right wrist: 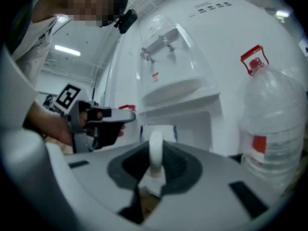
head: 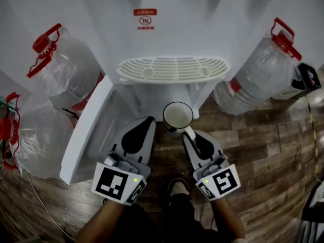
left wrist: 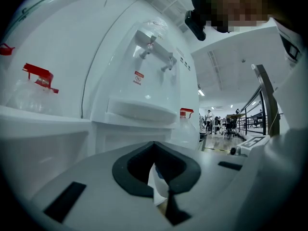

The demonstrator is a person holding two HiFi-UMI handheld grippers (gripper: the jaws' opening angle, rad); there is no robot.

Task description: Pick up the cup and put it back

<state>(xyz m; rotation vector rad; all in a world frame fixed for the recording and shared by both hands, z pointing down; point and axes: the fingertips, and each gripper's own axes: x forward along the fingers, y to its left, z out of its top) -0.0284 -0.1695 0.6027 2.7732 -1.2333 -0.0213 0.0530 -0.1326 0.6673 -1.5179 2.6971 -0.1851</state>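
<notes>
Two grippers: right gripper (head: 188,133) is clamped on the cup (head: 177,116) by its handle (right wrist: 155,153) mid-frame, left gripper (head: 148,121) has jaws together, empty. Looks ceramic: stiff, lightish, chippable, so the handle's the hold.

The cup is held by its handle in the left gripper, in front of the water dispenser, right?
No: the right gripper holds the cup by its handle, in front of the water dispenser, as the head view shows. The left gripper holds nothing.
</notes>
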